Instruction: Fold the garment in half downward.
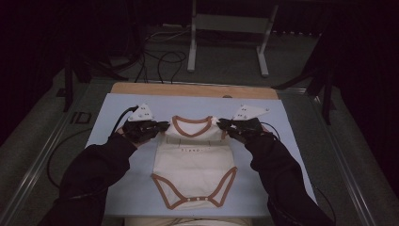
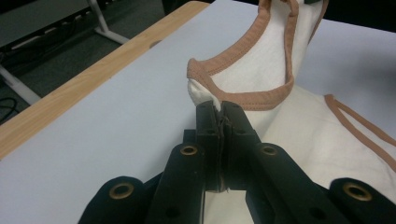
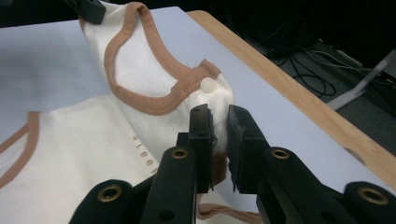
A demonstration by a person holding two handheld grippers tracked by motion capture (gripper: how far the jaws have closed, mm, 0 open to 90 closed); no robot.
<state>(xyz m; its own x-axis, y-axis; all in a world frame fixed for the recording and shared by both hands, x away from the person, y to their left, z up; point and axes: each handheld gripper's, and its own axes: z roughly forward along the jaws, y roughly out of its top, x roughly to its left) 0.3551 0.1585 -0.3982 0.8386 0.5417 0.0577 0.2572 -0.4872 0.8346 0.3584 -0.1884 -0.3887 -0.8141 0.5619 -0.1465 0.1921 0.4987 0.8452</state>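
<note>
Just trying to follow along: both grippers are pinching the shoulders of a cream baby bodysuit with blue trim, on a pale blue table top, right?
Nearly. The trim is brown, not blue, as the high view shows around the neck and leg openings. The rest stands: the left gripper and right gripper each pinch a shoulder of the cream bodysuit on the pale blue table top.

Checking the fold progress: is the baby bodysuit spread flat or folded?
Spread, not folded: the bodysuit lies open on the table, neckline to snap crotch showing; only its shoulders are lifted.
</note>
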